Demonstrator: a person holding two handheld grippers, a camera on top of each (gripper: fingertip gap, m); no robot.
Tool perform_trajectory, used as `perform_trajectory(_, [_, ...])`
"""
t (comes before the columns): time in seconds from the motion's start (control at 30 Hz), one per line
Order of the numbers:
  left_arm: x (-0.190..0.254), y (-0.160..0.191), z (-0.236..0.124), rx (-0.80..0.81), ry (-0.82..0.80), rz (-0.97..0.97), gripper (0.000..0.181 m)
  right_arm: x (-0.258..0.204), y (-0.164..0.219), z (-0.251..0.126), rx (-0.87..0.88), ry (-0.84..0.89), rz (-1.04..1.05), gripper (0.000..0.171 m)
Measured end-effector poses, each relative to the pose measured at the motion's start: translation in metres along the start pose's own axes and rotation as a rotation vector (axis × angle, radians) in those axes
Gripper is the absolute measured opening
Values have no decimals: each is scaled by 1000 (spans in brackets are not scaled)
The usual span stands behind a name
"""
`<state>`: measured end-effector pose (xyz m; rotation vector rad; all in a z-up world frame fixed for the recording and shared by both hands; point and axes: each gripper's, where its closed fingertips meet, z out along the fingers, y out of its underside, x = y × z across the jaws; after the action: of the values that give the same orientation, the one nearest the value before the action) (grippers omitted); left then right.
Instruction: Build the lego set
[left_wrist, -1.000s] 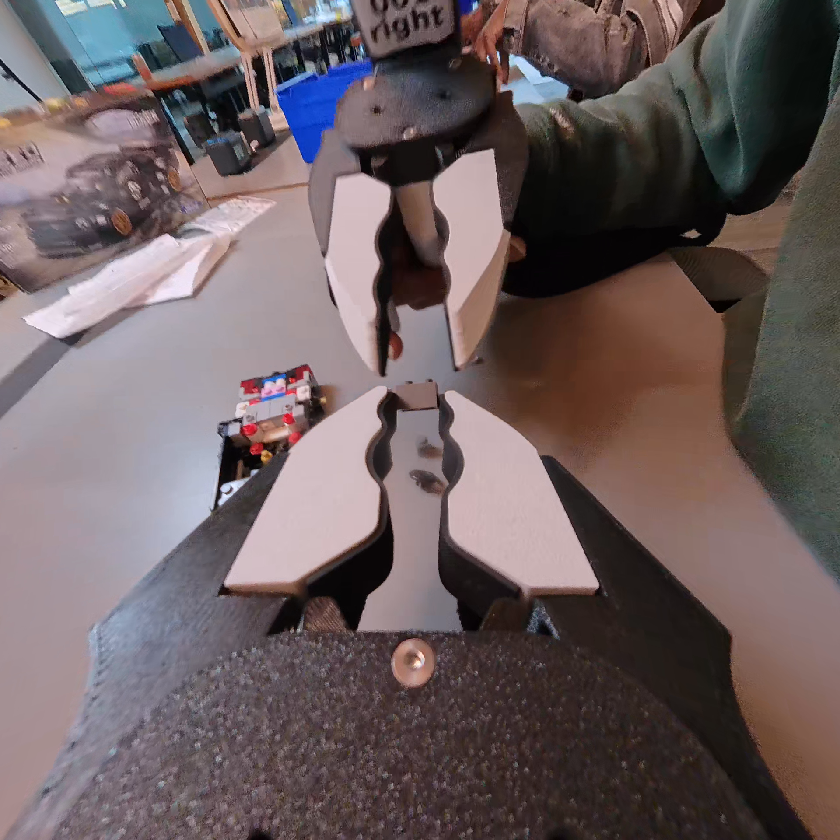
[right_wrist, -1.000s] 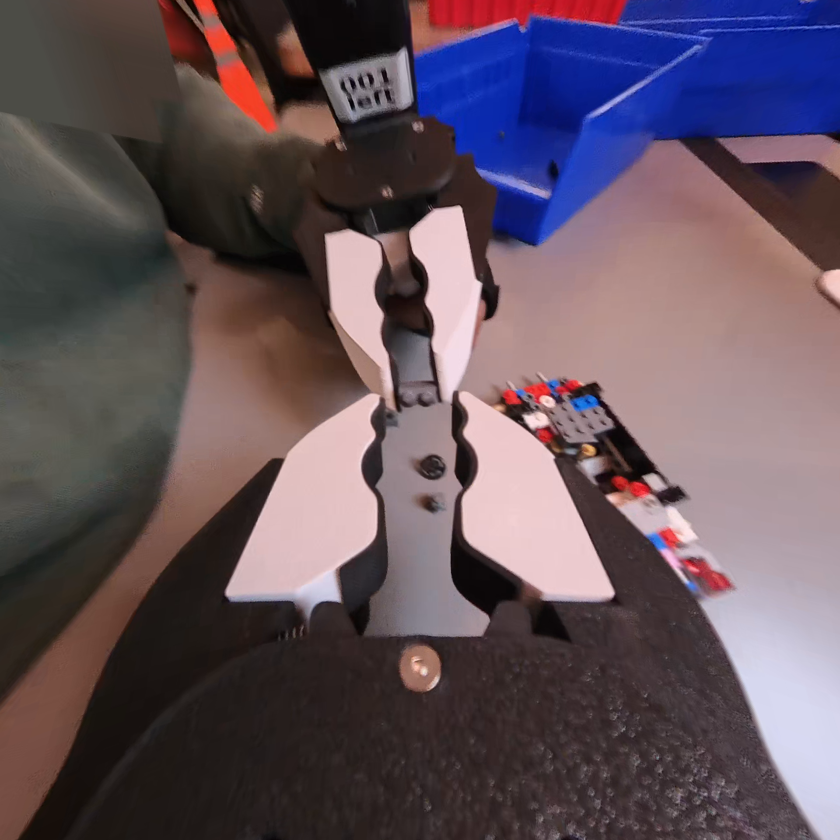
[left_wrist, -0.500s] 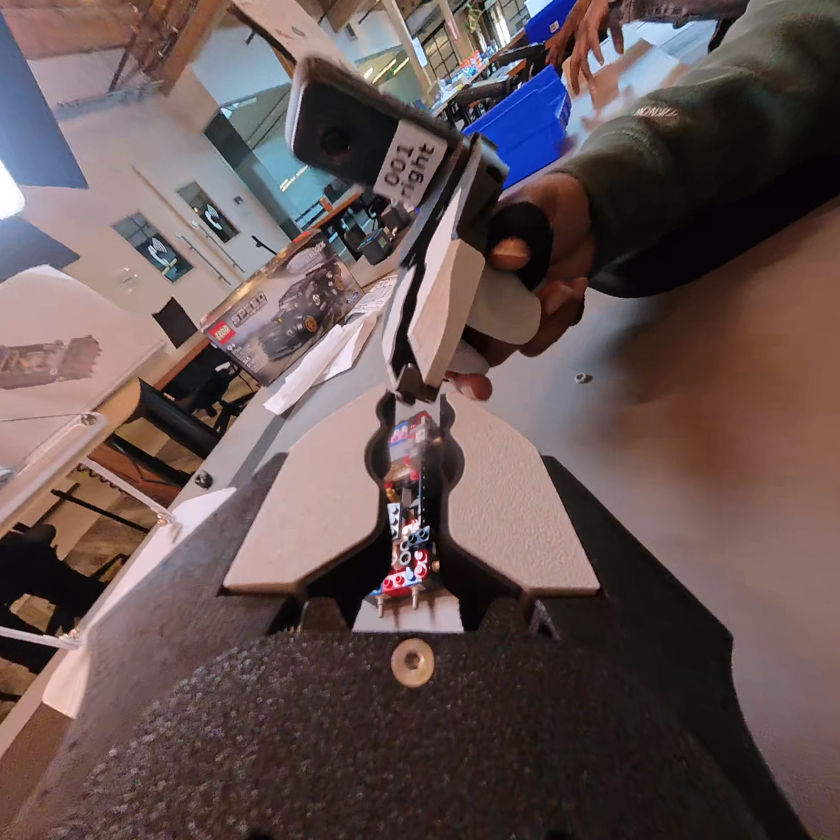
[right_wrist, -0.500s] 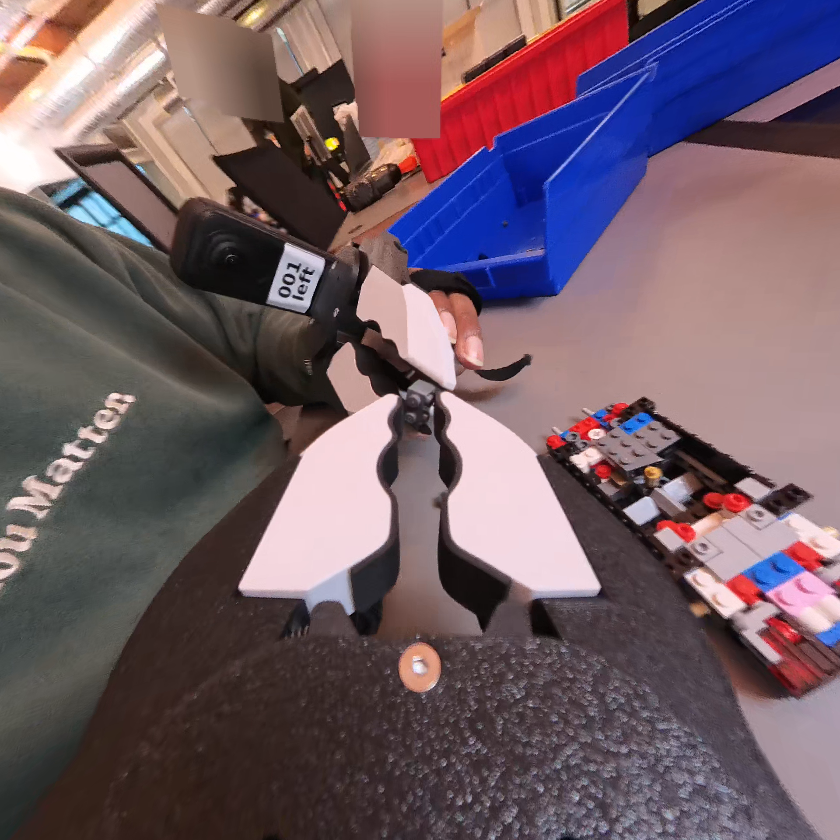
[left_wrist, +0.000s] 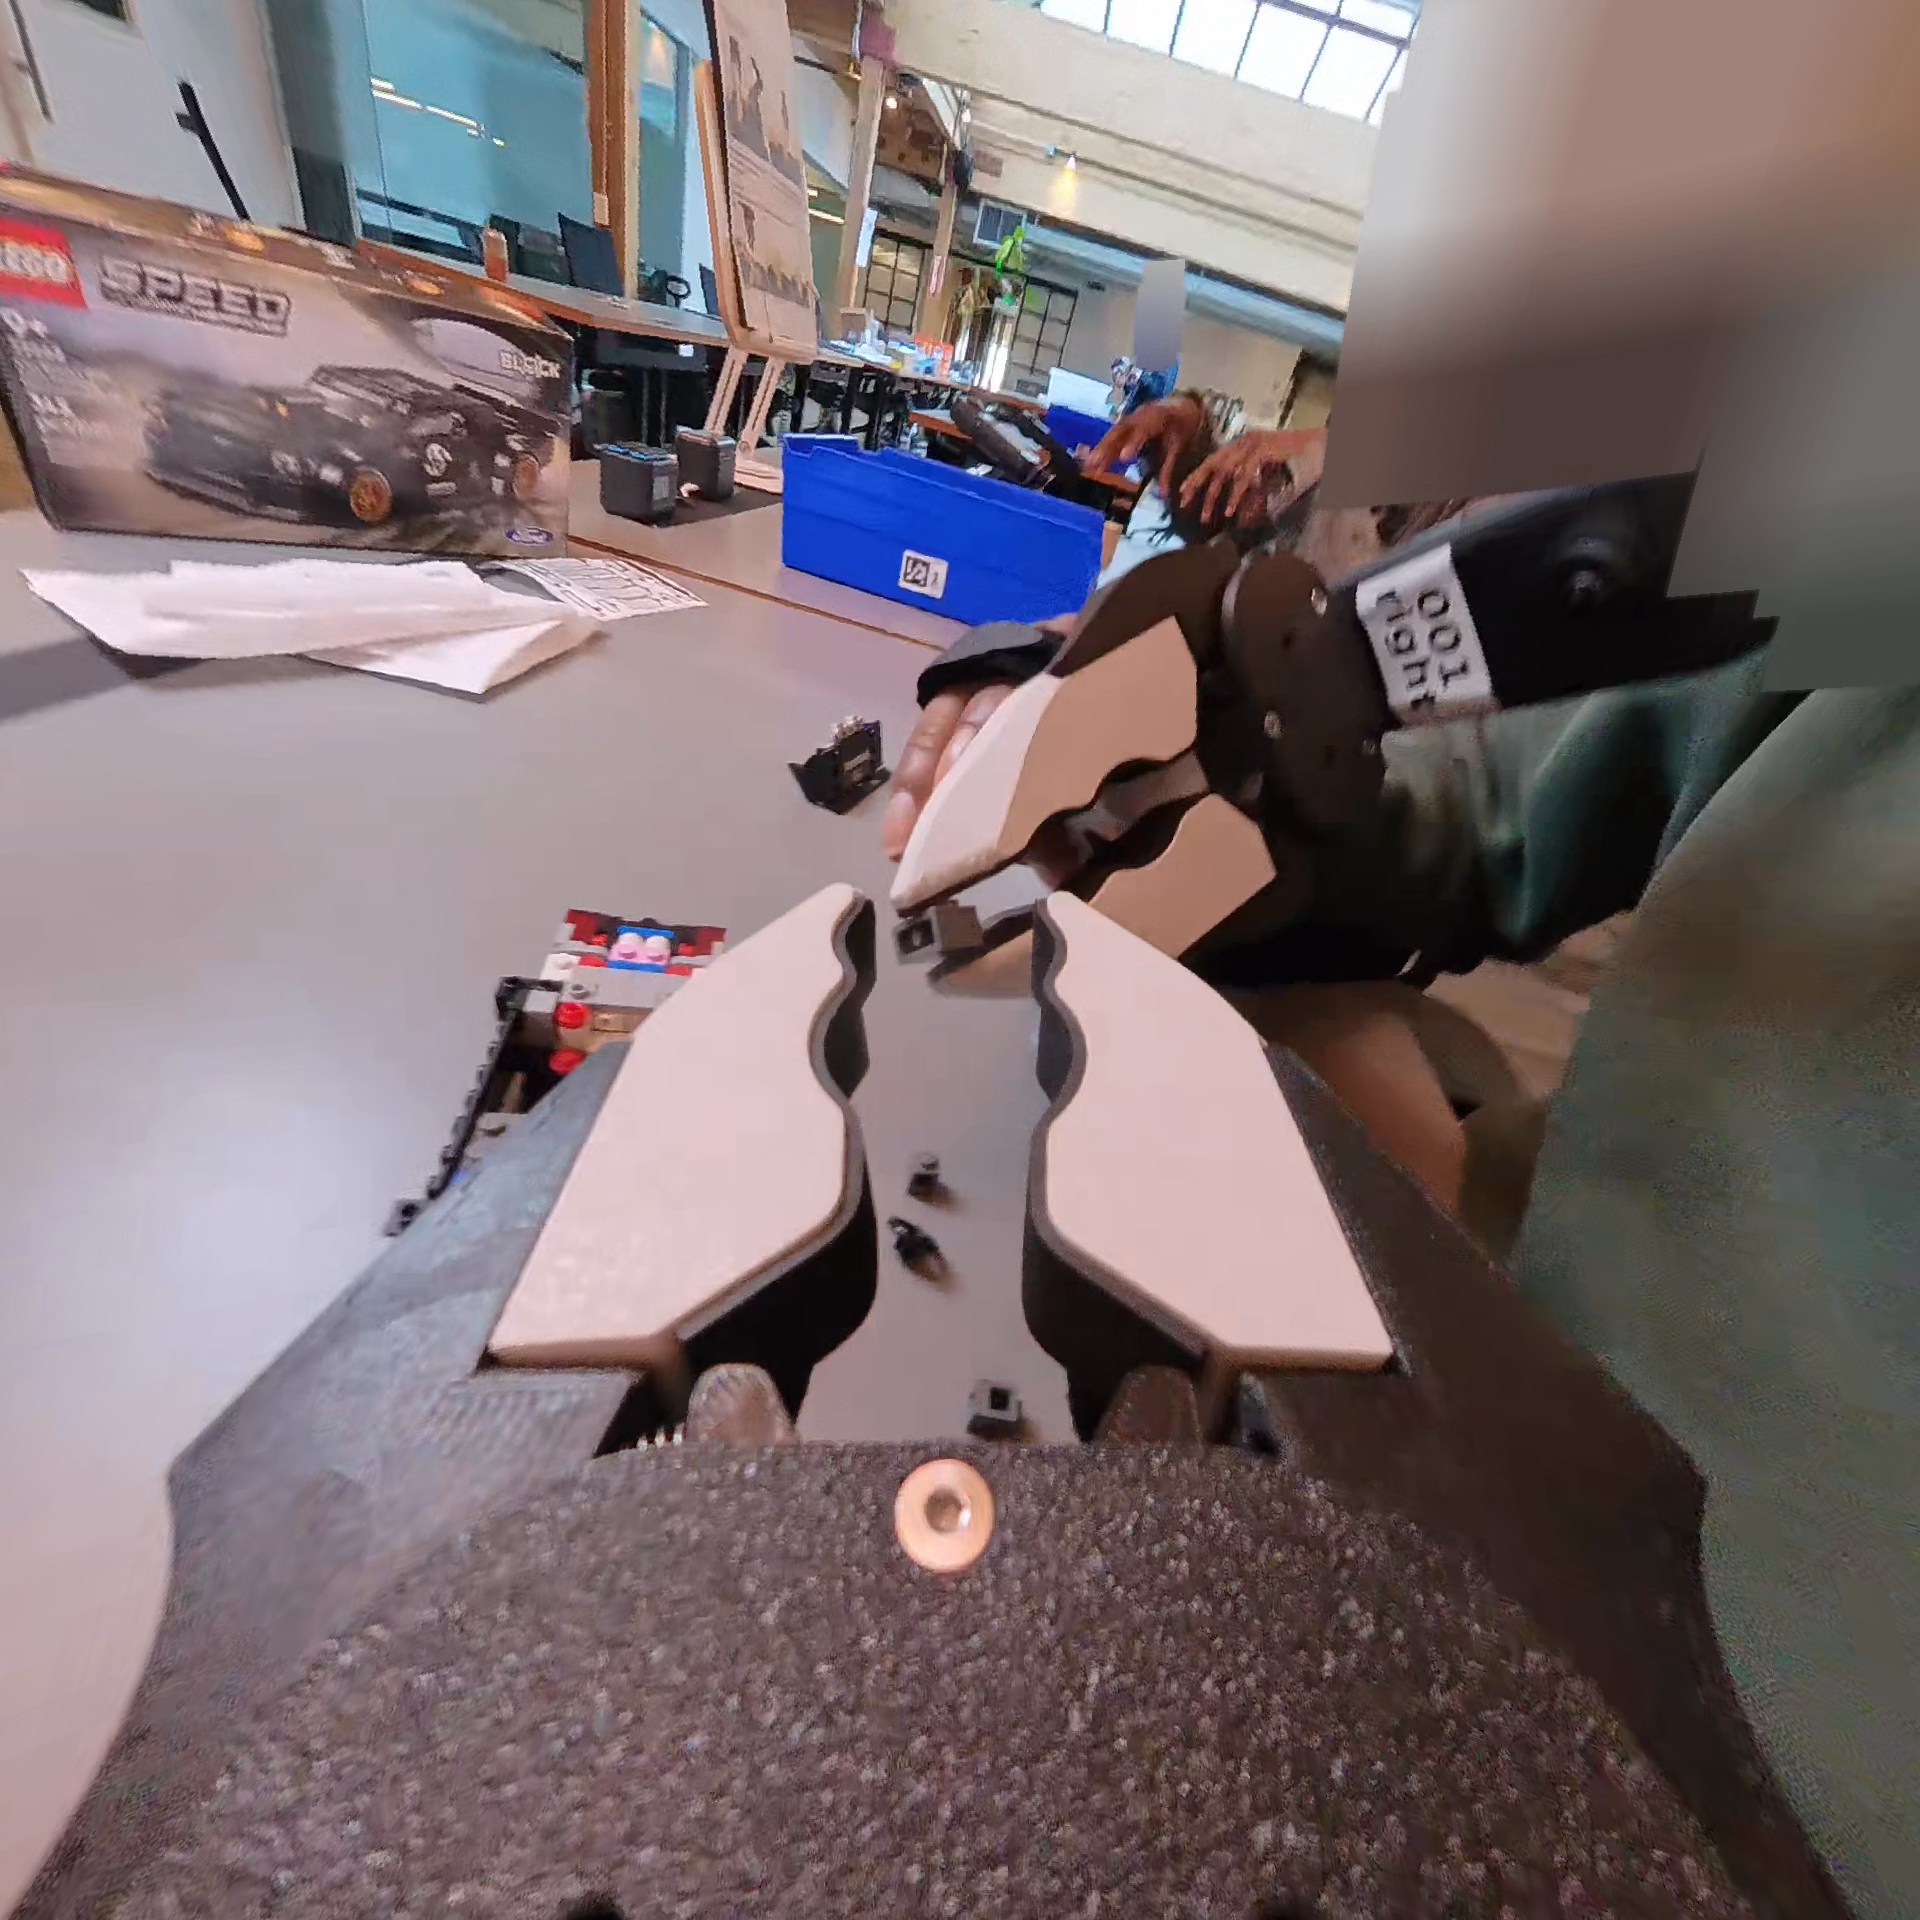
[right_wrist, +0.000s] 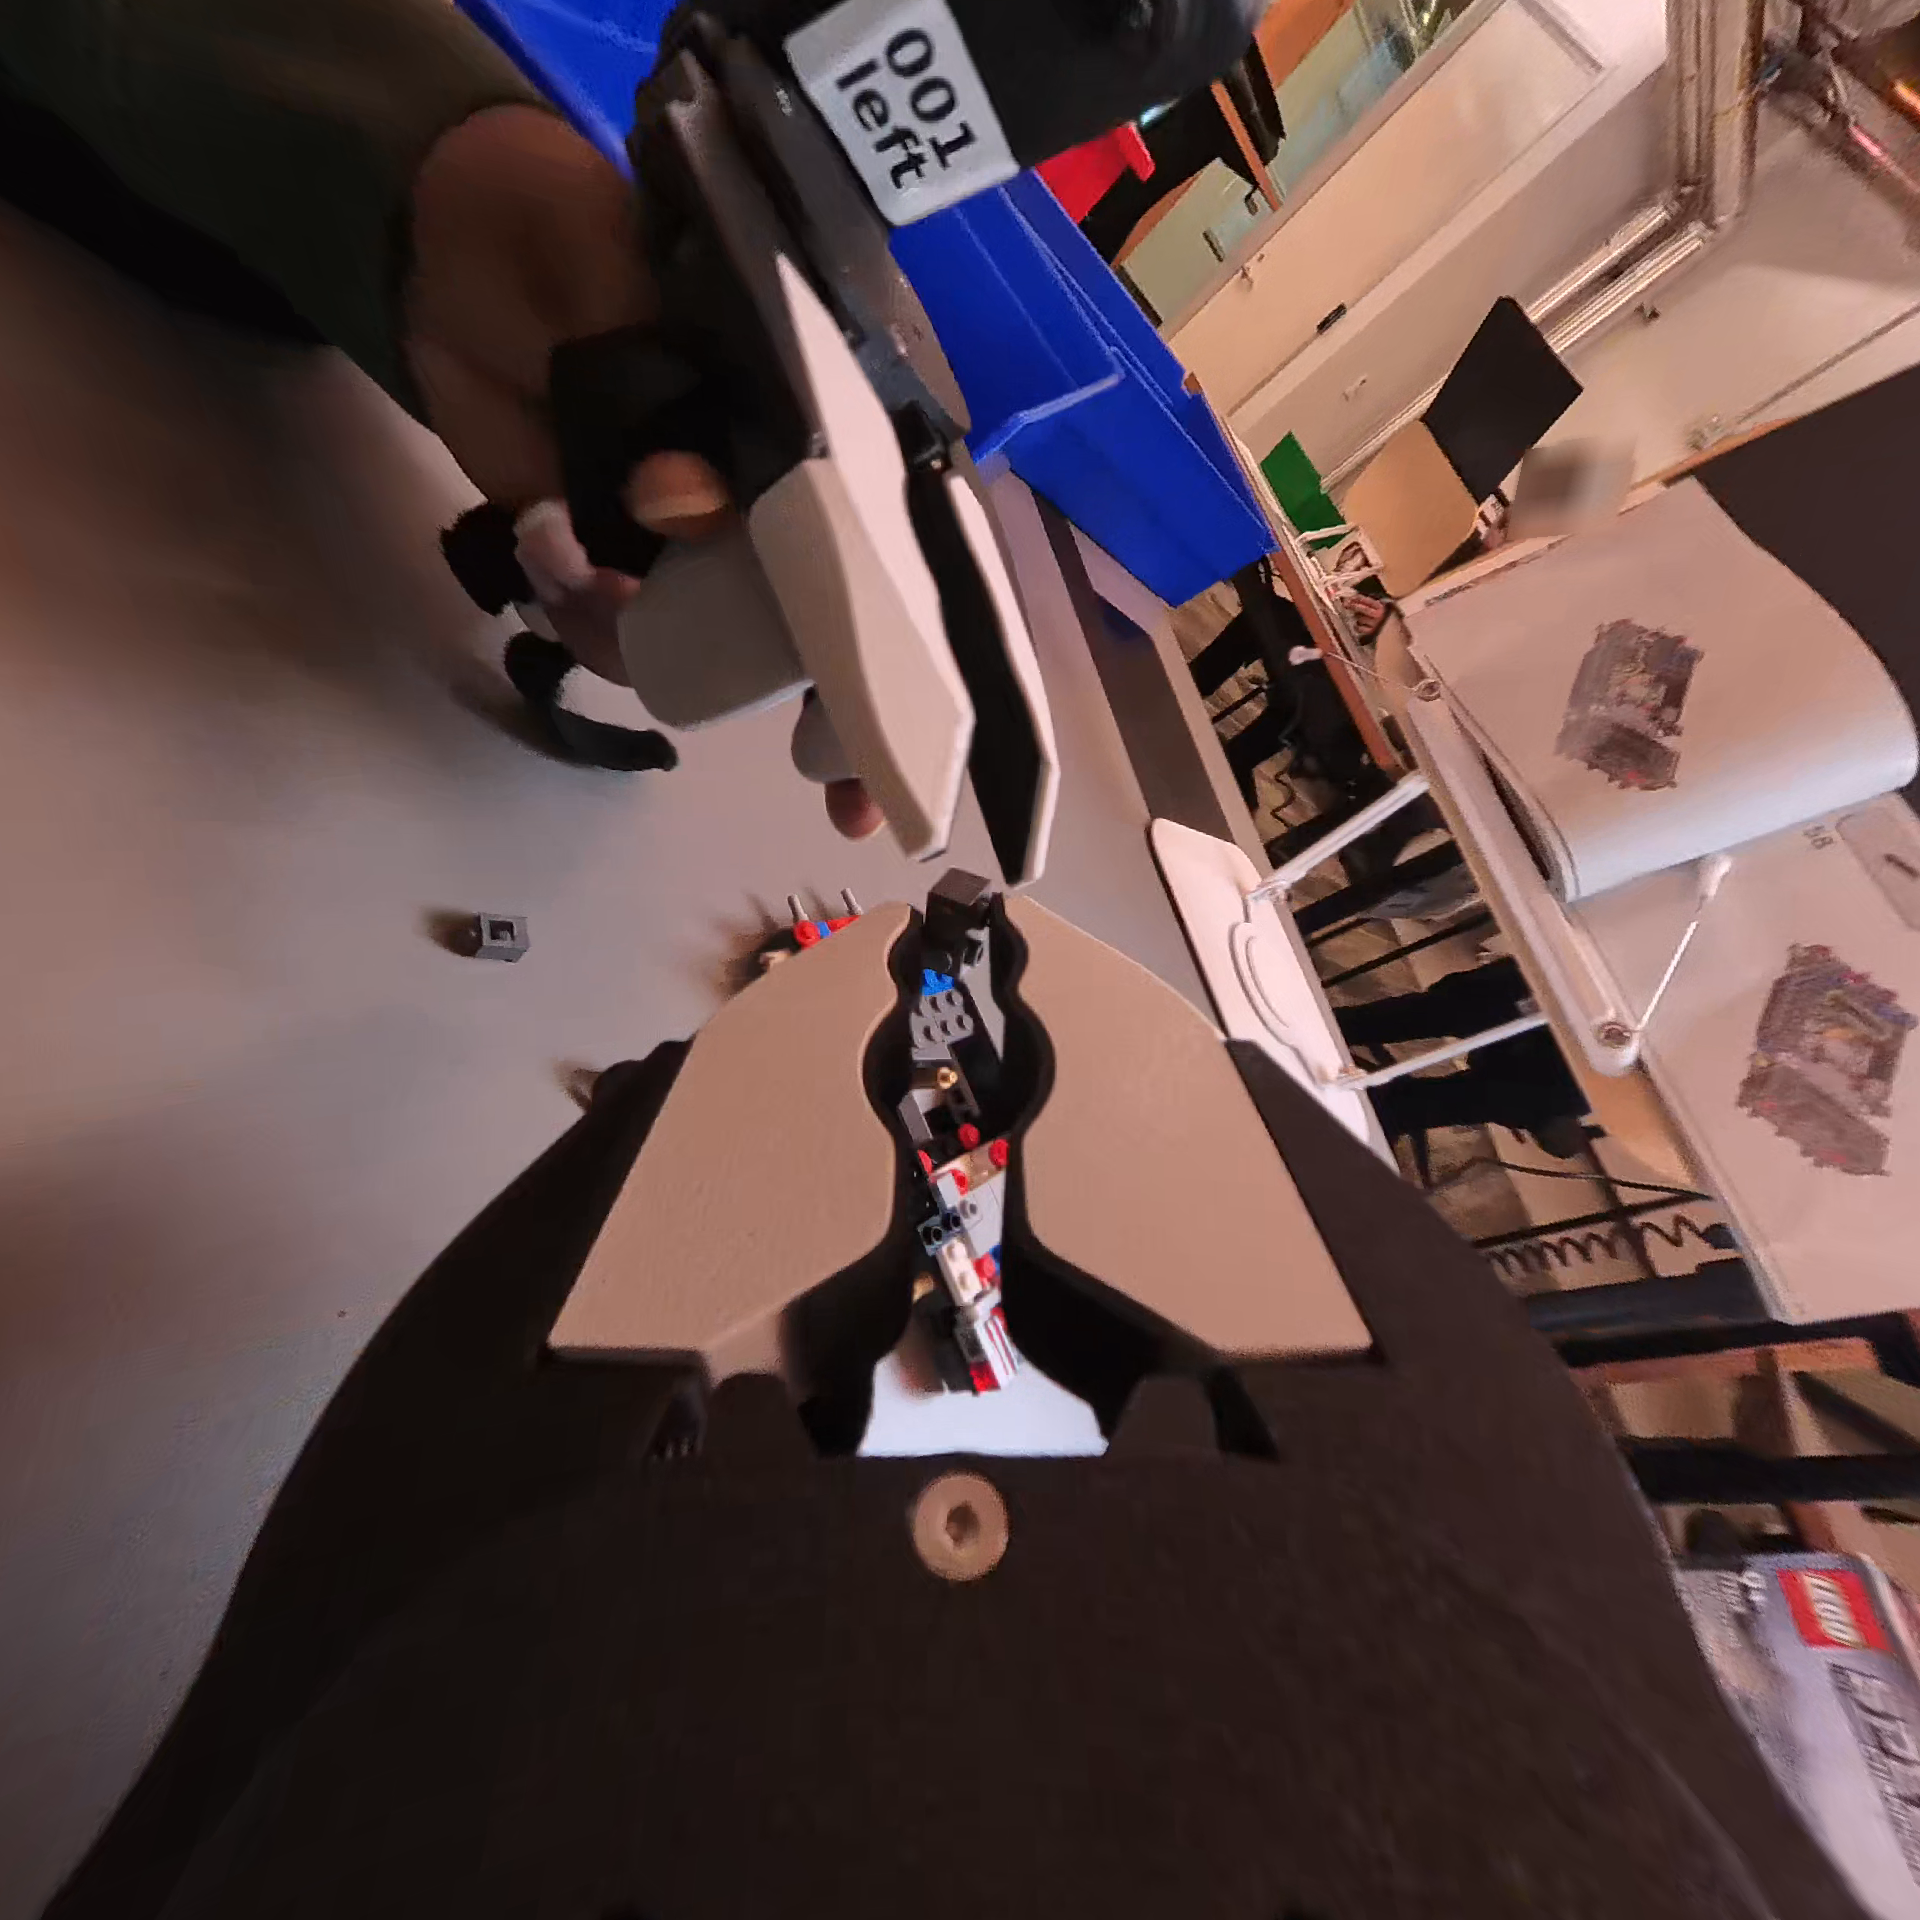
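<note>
My left gripper (left_wrist: 945, 914) fingers spread, nothing held. Right gripper (right_wrist: 961, 914) pinching small dark brick (right_wrist: 958, 902) at tips, hovering above half-built lego base (left_wrist: 613, 982) on table (left_wrist: 260, 883). Loose bits (left_wrist: 920, 1210) not yet used; box (left_wrist: 281, 395) far back. Plenty left, I reckon.

1. Left gripper (left_wrist: 951, 914) – matt pale finger plates, rough grainy black plastic body.
2. Lego chassis (right_wrist: 956, 1174) – glossy plastic bricks.
3. Tabletop (left_wrist: 312, 935) – smooth, grey, matt.
4. Lego box (left_wrist: 291, 416) – printed cardboard.
5. Blue bin (left_wrist: 935, 530) – smooth plastic.
</note>
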<state>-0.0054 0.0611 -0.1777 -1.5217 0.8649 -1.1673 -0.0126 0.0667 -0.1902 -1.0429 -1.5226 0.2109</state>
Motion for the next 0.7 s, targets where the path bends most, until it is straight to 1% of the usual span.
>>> perform_trajectory(0.07, [1, 1, 2, -1, 15, -65, 25, -1, 0, 1, -3, 8, -18, 12])
perform_trajectory(0.13, [-2, 7, 4, -39, -9, -63, 23, -1, -1, 1, 0, 0, -3, 12])
perform_trajectory(0.23, [-1, 8, 4, -52, -10, -56, 16, -2, 0, 1, 4, -8, 10, 12])
perform_trajectory(0.3, [-1, 8, 2, -63, -5, -37, 12, -3, -3, 0, 34, -23, 46, 12])
perform_trajectory(0.43, [-5, 4, -5, -61, -7, 6, 11, 5, -9, -7, 108, -36, 113, 14])
perform_trajectory(0.53, [-9, -1, -13, -68, -34, 81, 11, 11, -2, -9, 104, -49, 158, 18])
perform_trajectory(0.6, [-23, -8, -24, -98, -133, 188, 11, 13, 10, -8, 68, -73, 192, 19])
perform_trajectory(0.63, [-35, -15, -34, -117, -220, 261, 11, 10, 16, -8, 46, -107, 207, 19])
perform_trajectory(0.7, [-68, -33, -66, -187, -467, 424, 12, -5, 31, -7, -27, -243, 259, 19])
